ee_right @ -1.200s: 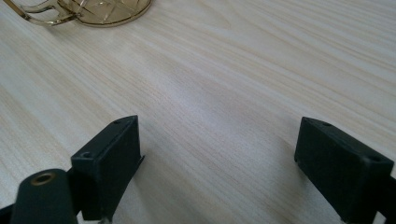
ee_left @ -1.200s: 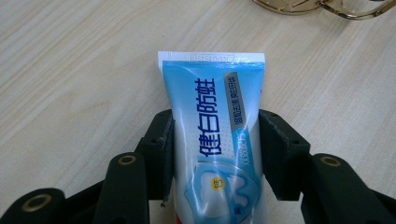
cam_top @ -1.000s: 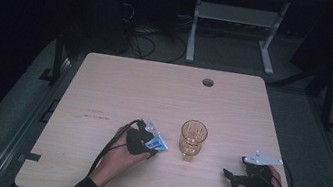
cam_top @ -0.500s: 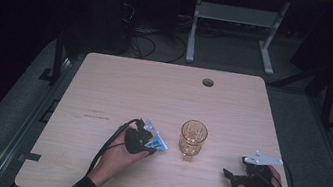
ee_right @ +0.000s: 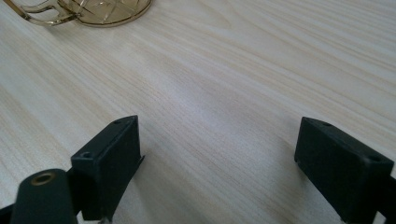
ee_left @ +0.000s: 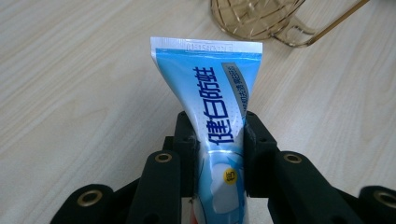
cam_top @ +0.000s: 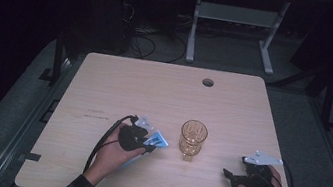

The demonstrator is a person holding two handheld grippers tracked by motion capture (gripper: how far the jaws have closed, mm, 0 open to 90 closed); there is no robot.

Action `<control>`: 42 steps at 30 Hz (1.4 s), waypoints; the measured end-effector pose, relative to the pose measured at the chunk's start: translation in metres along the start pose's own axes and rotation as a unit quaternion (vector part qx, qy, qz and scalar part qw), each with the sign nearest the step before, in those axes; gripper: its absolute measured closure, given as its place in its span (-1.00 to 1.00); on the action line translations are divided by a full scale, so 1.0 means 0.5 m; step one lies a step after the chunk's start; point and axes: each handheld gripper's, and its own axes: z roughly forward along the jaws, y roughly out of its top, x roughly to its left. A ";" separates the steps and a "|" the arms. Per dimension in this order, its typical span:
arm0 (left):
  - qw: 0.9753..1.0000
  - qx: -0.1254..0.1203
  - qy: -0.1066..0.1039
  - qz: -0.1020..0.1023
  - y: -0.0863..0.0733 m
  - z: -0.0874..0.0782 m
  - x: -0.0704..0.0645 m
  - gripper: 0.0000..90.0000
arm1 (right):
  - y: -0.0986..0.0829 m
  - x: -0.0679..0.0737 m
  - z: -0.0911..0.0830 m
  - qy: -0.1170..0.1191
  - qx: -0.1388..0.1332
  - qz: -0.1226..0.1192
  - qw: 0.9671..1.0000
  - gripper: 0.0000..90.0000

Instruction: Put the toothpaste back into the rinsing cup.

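A blue and white toothpaste tube (ee_left: 212,102) is clamped between the jaws of my left gripper (ee_left: 218,140), its crimped flat end pointing away from me toward the amber glass (ee_left: 254,18). From above, the left gripper (cam_top: 139,139) and the tube (cam_top: 156,140) sit just left of the glass (cam_top: 192,139), which stands upright near the table's middle front. My right gripper (cam_top: 233,177) rests low over the table at the front right, jaws wide apart with bare wood between them (ee_right: 219,154). The glass's base (ee_right: 100,9) lies ahead of it to the left.
The light wood table (cam_top: 163,98) has a round cable hole (cam_top: 207,82) near its far edge. Behind the table stand a white metal frame (cam_top: 237,18) and cables on the dark floor. Black cables trail from both grippers.
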 end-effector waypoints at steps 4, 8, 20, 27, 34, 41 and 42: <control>1.000 -0.015 -0.014 -0.005 -0.003 -0.014 0.006 0.59 | 0.000 0.000 0.000 0.000 0.000 0.000 1.000 -0.70; 0.999 -0.036 -0.025 -0.011 -0.009 -0.027 0.012 0.59 | 0.000 0.000 0.000 0.000 0.000 0.000 1.000 -0.70; 0.995 -0.090 -0.046 -0.010 -0.021 -0.071 0.020 0.61 | 0.000 0.000 0.000 0.000 0.000 0.000 1.000 -0.70; 0.992 -0.110 -0.056 -0.006 -0.021 -0.092 0.019 0.62 | 0.000 0.000 0.000 0.000 0.000 0.000 1.000 -0.70; 0.987 -0.145 -0.070 0.000 -0.021 -0.114 0.020 0.62 | 0.000 0.000 0.000 0.000 0.000 0.000 1.000 -0.70; 0.981 -0.174 -0.086 0.002 -0.025 -0.129 0.027 0.61 | 0.000 0.000 0.000 0.000 0.000 0.000 1.000 -0.70; 0.980 -0.178 -0.088 0.002 -0.026 -0.131 0.028 0.61 | 0.000 0.000 0.000 0.000 0.000 0.000 1.000 -0.70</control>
